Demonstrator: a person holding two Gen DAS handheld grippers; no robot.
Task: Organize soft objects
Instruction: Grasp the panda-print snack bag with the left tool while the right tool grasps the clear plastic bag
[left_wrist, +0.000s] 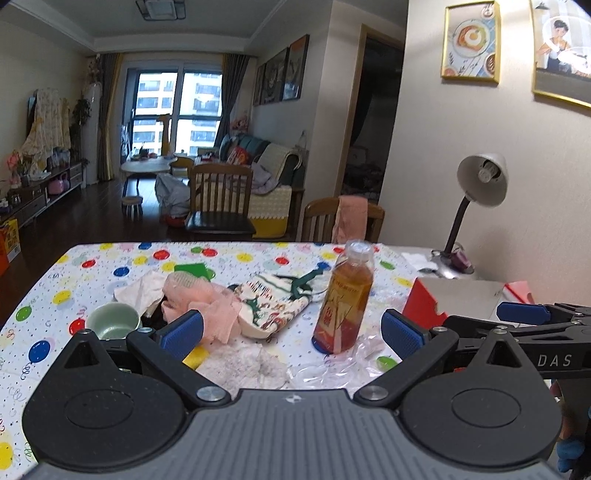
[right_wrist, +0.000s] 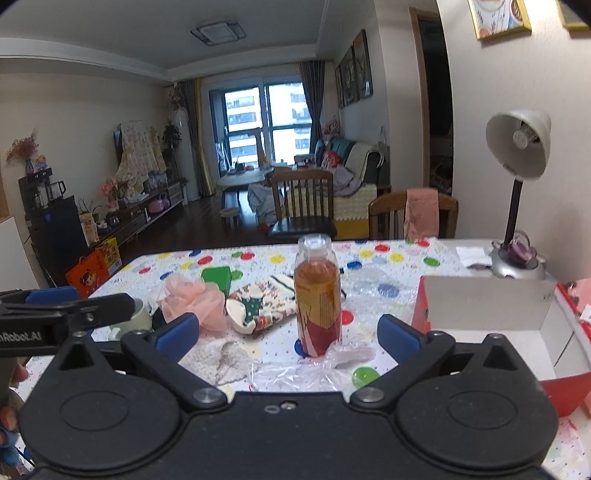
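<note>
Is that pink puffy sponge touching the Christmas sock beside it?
Touching. In the left wrist view, the pink mesh sponge lies against and partly over the Christmas sock; no tablecloth shows between them.

Both wrist cameras are sitting low at the near edge of the desk (left_wrist: 110, 254), looking forward along their open claws toward the far window. The left view is standing slightly left of the right view; each is catching the other's claw at its side edge. Both are sharing the bottle (left_wrist: 343, 295) (right_wrist: 318, 295), the patterned sock (left_wrist: 273, 306), the red box (right_wrist: 480, 314) and the lamp (left_wrist: 480, 181), all close ahead.
</note>
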